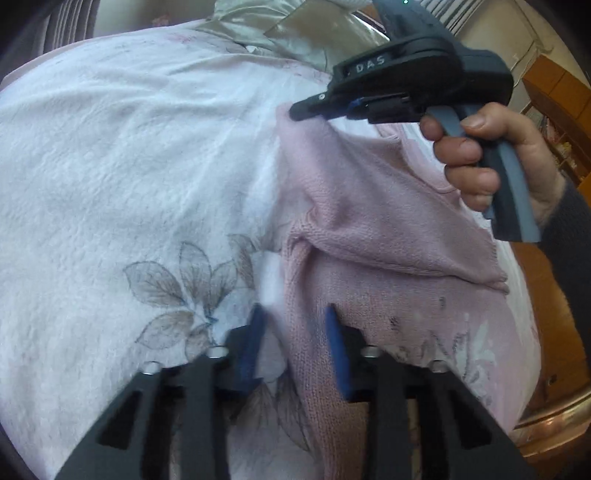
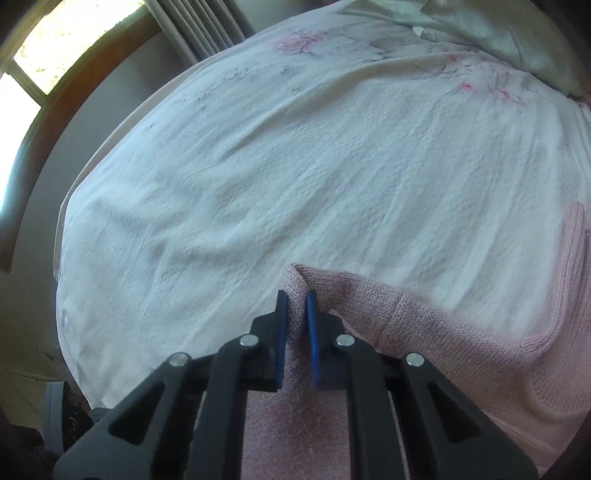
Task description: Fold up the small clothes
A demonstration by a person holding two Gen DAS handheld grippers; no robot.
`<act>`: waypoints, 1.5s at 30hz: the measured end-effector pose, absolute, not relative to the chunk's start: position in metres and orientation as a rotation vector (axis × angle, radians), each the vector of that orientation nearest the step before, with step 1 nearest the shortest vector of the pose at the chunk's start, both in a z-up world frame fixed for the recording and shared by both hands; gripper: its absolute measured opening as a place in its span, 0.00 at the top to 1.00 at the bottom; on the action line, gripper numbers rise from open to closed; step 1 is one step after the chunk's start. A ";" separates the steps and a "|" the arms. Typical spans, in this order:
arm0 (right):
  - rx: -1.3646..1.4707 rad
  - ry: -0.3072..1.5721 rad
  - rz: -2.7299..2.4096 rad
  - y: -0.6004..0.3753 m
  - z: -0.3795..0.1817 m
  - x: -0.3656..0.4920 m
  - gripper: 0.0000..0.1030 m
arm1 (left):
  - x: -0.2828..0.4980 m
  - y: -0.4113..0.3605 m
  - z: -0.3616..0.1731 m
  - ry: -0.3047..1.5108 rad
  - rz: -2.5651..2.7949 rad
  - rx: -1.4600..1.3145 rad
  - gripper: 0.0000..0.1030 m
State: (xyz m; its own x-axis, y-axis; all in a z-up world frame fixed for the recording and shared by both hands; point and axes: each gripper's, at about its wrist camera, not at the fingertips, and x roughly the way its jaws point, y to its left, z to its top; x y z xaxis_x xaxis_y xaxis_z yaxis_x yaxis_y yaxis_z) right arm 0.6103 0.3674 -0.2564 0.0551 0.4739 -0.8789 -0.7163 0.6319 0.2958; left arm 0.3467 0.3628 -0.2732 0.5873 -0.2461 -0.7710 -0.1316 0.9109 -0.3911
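A pink knit sweater (image 1: 369, 229) lies on the right part of a white flowered bedspread (image 1: 129, 166). In the left wrist view my left gripper (image 1: 295, 332) stands open at the bottom, its blue pads (image 1: 336, 350) apart on either side of the sweater's left edge. A hand holds my right gripper (image 1: 306, 109) above it, its tip pinching a raised corner of the sweater. The right wrist view shows my right gripper (image 2: 296, 314) shut on a fold of the pink sweater (image 2: 443, 332), with knit fabric squeezed between the pads.
The bedspread (image 2: 295, 166) stretches wide to the left and far side. A grey satin pillow (image 2: 498, 33) lies at the head of the bed. A window and curtain (image 2: 199, 29) stand beyond the bed's left edge. Wooden furniture (image 1: 554, 96) stands to the right.
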 end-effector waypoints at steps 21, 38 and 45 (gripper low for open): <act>0.271 1.150 0.861 0.183 -0.230 0.592 0.71 | 0.377 0.385 -0.196 0.676 -0.354 -0.577 0.50; 0.619 1.150 0.487 -0.122 -0.300 0.593 0.74 | 0.468 0.373 -0.254 1.005 -0.180 -0.433 0.36; 0.562 1.052 0.639 -0.097 -0.234 0.624 0.66 | 0.506 0.373 -0.182 0.827 -0.328 -0.452 0.28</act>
State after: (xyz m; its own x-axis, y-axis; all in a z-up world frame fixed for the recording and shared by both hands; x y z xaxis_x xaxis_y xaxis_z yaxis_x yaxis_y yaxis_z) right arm 0.6236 -0.0966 -0.2341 0.3509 0.7144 -0.6053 -0.2083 0.6898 0.6934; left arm 0.5057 0.3729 -0.1816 0.6360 -0.4481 -0.6283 0.1046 0.8567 -0.5051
